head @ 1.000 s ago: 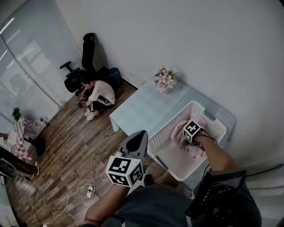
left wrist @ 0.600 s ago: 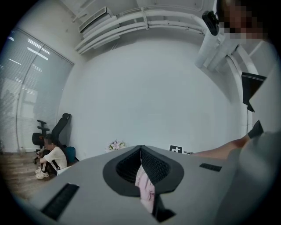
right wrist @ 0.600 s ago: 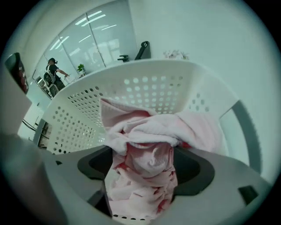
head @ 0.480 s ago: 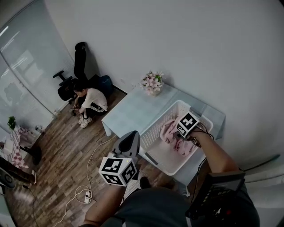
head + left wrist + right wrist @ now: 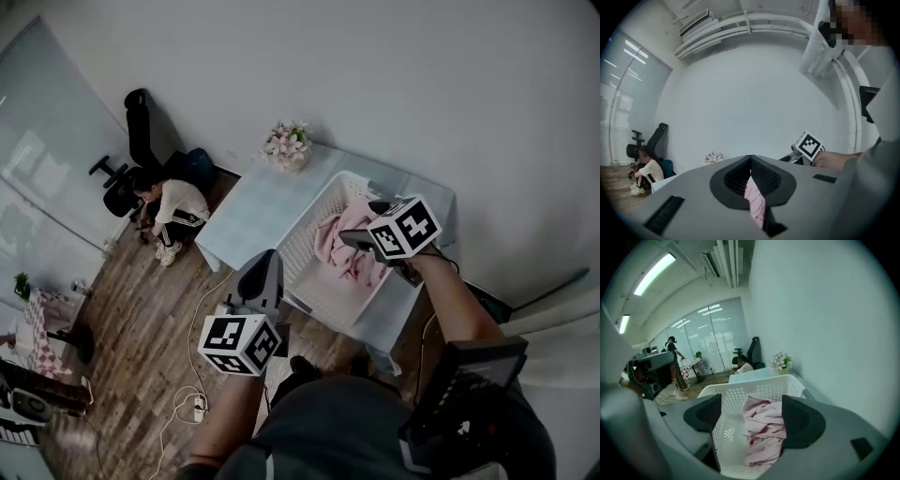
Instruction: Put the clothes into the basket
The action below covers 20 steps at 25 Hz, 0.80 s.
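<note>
Your right gripper [image 5: 754, 414] has come up out of the basket [image 5: 302, 234]. A second ago it was down on the pink garment [image 5: 342, 246]; now it hangs over the near rim with the jaws spread wide and nothing in them, the basket and cloth just framed between. The garment is left heaped against the basket's right wall, inside, on the table [image 5: 246, 211], so that drop looks done. I see no other clothes outside the basket.

Your left gripper [image 5: 751, 161] sits low and well apart from the basket, with its jaws closed tip to tip. A pink sliver shows in the slit (probably the garment beyond, can't confirm).

No brand or readable print anywhere, only the black-and-white squares on the marker cubes [image 5: 239, 342].
</note>
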{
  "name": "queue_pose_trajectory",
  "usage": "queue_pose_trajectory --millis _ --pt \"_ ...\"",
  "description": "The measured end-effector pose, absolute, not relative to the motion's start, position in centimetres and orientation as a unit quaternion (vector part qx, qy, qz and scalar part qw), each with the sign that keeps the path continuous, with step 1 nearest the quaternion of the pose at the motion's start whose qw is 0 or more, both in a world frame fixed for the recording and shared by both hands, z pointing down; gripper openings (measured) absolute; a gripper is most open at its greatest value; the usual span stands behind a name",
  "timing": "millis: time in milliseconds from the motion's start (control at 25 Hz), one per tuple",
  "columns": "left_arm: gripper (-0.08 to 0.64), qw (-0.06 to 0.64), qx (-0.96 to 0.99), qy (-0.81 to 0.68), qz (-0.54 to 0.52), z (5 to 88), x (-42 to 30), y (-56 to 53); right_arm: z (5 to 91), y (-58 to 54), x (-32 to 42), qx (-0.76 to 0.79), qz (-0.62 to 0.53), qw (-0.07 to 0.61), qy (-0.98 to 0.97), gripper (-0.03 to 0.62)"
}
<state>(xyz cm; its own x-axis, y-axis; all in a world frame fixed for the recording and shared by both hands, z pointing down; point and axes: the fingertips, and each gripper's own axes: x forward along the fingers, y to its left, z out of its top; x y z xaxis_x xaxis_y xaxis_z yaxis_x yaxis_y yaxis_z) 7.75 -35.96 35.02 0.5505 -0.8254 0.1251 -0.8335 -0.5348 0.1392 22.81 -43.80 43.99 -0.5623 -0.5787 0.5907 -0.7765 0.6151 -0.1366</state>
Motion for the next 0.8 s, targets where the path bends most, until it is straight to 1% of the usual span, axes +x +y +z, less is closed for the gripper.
queue_pose_trajectory --millis 240,440,600,800 --pt "0.009 0.074 0.894 -0.441 0.005 33.6 8.3 -35.4 37.9 -39.9 22.1 0.418 0.154 0.175 -0.878 0.402" --pt "0.009 0.058 0.908 -0.414 -0.012 31.5 7.5 -34.8 33.1 -37.2 21.2 0.453 0.125 0.124 -0.874 0.327" --pt "0.009 0.055 0.910 -0.409 -0.035 30.5 5.5 -34.4 31.5 -35.5 19.8 0.475 0.114 0.107 -0.866 0.288" --pt "0.009 0.062 0.918 -0.389 -0.050 30.2 4.0 -33.9 30.3 -33.4 18.7 0.518 0.102 0.081 -0.845 0.213"
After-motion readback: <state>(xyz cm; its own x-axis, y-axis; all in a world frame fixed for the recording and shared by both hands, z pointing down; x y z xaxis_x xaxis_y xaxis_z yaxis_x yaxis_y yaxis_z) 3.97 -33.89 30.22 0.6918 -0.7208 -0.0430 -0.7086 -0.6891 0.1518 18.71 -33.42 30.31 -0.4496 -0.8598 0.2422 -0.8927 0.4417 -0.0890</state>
